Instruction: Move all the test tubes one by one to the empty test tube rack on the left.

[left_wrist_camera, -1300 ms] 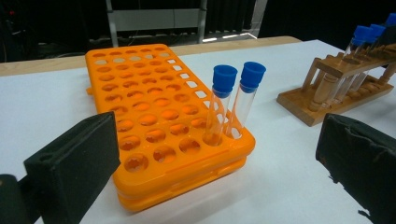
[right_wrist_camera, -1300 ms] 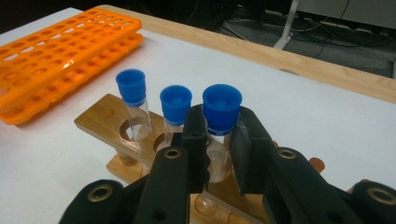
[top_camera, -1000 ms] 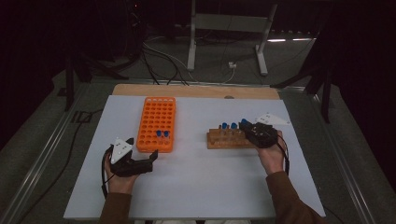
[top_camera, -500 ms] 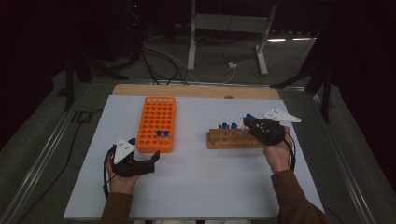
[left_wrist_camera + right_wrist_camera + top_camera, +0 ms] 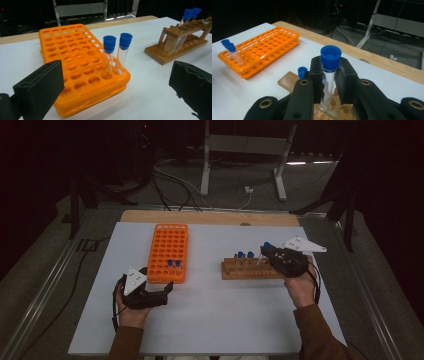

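Observation:
My right gripper (image 5: 268, 251) (image 5: 329, 72) is shut on a clear test tube with a blue cap (image 5: 330, 62), held upright above the right end of the wooden rack (image 5: 250, 270) (image 5: 288, 81). Its cap (image 5: 267, 245) stands higher than the two capped tubes (image 5: 245, 255) left in that rack. My left gripper (image 5: 167, 292) (image 5: 117, 90) rests open on the table, at the near end of the orange rack (image 5: 168, 245) (image 5: 72, 62). Two blue-capped tubes (image 5: 116, 53) (image 5: 173, 263) stand in the orange rack's near right corner.
The white tabletop (image 5: 215, 320) has a wooden strip along its far edge (image 5: 210, 217). Beyond it are a dark floor with cables and a metal stand (image 5: 242, 150). Open table lies between the two racks and toward the near edge.
My right gripper has risen with the tube, drawing it up out of the wooden rack. The left gripper has stayed in place.

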`<action>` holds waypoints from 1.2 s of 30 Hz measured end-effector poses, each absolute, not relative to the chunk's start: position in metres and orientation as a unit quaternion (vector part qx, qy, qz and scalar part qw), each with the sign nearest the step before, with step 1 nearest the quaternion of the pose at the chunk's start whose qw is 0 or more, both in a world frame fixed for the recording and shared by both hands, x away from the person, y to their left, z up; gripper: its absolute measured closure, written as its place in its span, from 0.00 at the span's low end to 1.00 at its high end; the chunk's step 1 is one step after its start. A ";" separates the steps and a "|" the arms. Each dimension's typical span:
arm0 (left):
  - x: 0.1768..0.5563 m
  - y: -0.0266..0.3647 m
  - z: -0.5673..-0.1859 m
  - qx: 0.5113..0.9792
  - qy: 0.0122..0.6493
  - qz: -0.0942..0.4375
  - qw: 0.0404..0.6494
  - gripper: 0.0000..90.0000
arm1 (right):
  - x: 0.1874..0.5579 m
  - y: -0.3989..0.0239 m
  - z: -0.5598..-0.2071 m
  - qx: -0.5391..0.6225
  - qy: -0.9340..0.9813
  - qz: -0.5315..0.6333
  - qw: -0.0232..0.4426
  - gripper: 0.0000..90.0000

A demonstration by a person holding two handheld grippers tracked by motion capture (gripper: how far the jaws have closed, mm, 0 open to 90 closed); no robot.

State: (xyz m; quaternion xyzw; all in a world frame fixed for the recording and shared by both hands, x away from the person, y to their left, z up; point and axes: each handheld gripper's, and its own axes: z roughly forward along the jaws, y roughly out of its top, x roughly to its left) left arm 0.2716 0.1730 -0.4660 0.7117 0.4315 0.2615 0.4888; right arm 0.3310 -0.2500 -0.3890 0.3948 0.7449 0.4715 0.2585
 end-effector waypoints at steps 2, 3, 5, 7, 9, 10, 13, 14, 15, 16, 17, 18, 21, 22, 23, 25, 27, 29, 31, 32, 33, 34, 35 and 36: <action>0.272 0.170 -0.464 0.714 0.427 0.261 0.490 0.01 | 0.330 -0.248 -0.390 0.392 0.748 0.472 0.255 0.86; 0.272 0.168 -0.462 0.714 0.426 0.261 0.491 0.01 | 0.329 -0.247 -0.390 0.390 0.748 0.472 0.253 0.86; 0.273 0.164 -0.460 0.716 0.422 0.260 0.491 0.01 | 0.329 -0.244 -0.391 0.388 0.751 0.474 0.247 0.86; 0.273 0.161 -0.457 0.718 0.418 0.259 0.494 0.01 | 0.327 -0.241 -0.393 0.386 0.753 0.474 0.244 0.86; 0.273 0.157 -0.455 0.718 0.414 0.259 0.495 0.01 | 0.326 -0.238 -0.393 0.383 0.754 0.476 0.240 0.86; 0.274 0.156 -0.454 0.719 0.413 0.259 0.496 0.01 | 0.326 -0.236 -0.393 0.381 0.756 0.477 0.237 0.86; 0.275 0.151 -0.452 0.719 0.411 0.256 0.498 0.01 | 0.324 -0.231 -0.394 0.376 0.759 0.479 0.232 0.86; 0.275 0.150 -0.452 0.719 0.410 0.256 0.499 0.01 | 0.323 -0.229 -0.394 0.373 0.760 0.479 0.231 0.86; 0.276 0.148 -0.452 0.720 0.410 0.254 0.499 0.01 | 0.322 -0.227 -0.395 0.371 0.762 0.479 0.229 0.86; 0.276 0.147 -0.451 0.720 0.411 0.253 0.499 0.01 | 0.322 -0.225 -0.395 0.369 0.763 0.480 0.228 0.86; 0.277 0.145 -0.451 0.721 0.410 0.251 0.499 0.01 | 0.321 -0.223 -0.395 0.367 0.764 0.480 0.226 0.86; 0.278 0.143 -0.451 0.721 0.409 0.250 0.500 0.01 | 0.320 -0.221 -0.395 0.364 0.766 0.481 0.224 0.86; 0.279 0.137 -0.449 0.724 0.405 0.246 0.501 0.01 | 0.319 -0.215 -0.396 0.358 0.768 0.483 0.220 0.86; 0.279 0.134 -0.449 0.725 0.403 0.245 0.501 0.01 | 0.318 -0.213 -0.396 0.357 0.769 0.484 0.218 0.86; 0.280 0.132 -0.449 0.727 0.401 0.245 0.501 0.01 | 0.318 -0.211 -0.396 0.354 0.770 0.484 0.217 0.86; 0.281 0.127 -0.448 0.729 0.398 0.242 0.501 0.01 | 0.318 -0.207 -0.396 0.352 0.772 0.485 0.213 0.86; 0.281 0.122 -0.447 0.732 0.395 0.239 0.501 0.02 | 0.317 -0.203 -0.397 0.348 0.774 0.486 0.210 0.86; 0.282 0.118 -0.447 0.734 0.391 0.235 0.504 0.03 | 0.317 -0.199 -0.398 0.344 0.776 0.486 0.205 0.86; 0.282 0.113 -0.446 0.736 0.387 0.230 0.506 0.05 | 0.317 -0.194 -0.398 0.340 0.779 0.486 0.202 0.86; 0.283 0.110 -0.446 0.736 0.385 0.228 0.508 0.05 | 0.317 -0.192 -0.399 0.339 0.780 0.487 0.199 0.86; 0.283 0.108 -0.446 0.738 0.383 0.226 0.508 0.05 | 0.317 -0.190 -0.399 0.337 0.781 0.487 0.196 0.86; 0.284 0.105 -0.446 0.739 0.380 0.224 0.509 0.06 | 0.316 -0.188 -0.399 0.336 0.782 0.489 0.193 0.86; 0.284 0.102 -0.445 0.742 0.377 0.224 0.507 0.06 | 0.316 -0.186 -0.400 0.334 0.783 0.490 0.190 0.86; 0.284 0.100 -0.445 0.744 0.373 0.221 0.509 0.08 | 0.316 -0.184 -0.400 0.333 0.783 0.491 0.186 0.86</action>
